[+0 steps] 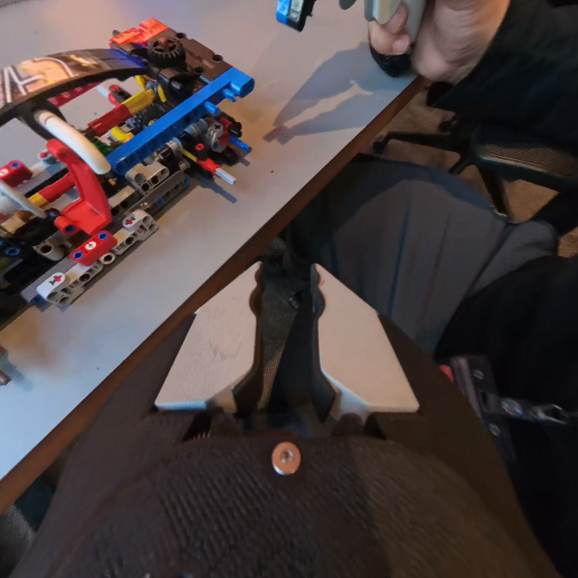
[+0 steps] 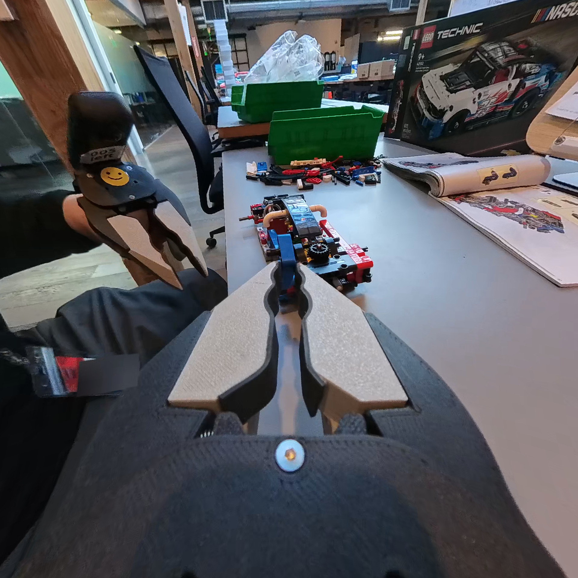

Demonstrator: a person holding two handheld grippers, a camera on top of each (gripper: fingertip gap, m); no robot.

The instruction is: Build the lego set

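Ribbed tan fingers of the right gripper (image 2: 287, 281) pinch a blue brick (image 2: 287, 266); left gripper (image 1: 286, 275), lower centre, gapes empty beside the table's edge (image 1: 312, 194).

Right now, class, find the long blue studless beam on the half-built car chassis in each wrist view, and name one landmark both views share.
Left wrist view: the long blue beam runs diagonally across the upper left, along the chassis side nearest the table edge.
Right wrist view: cannot be told apart for sure; a small blue piece held in the right gripper blocks that side.
Shared landmark: the black toothed gear by the red end.
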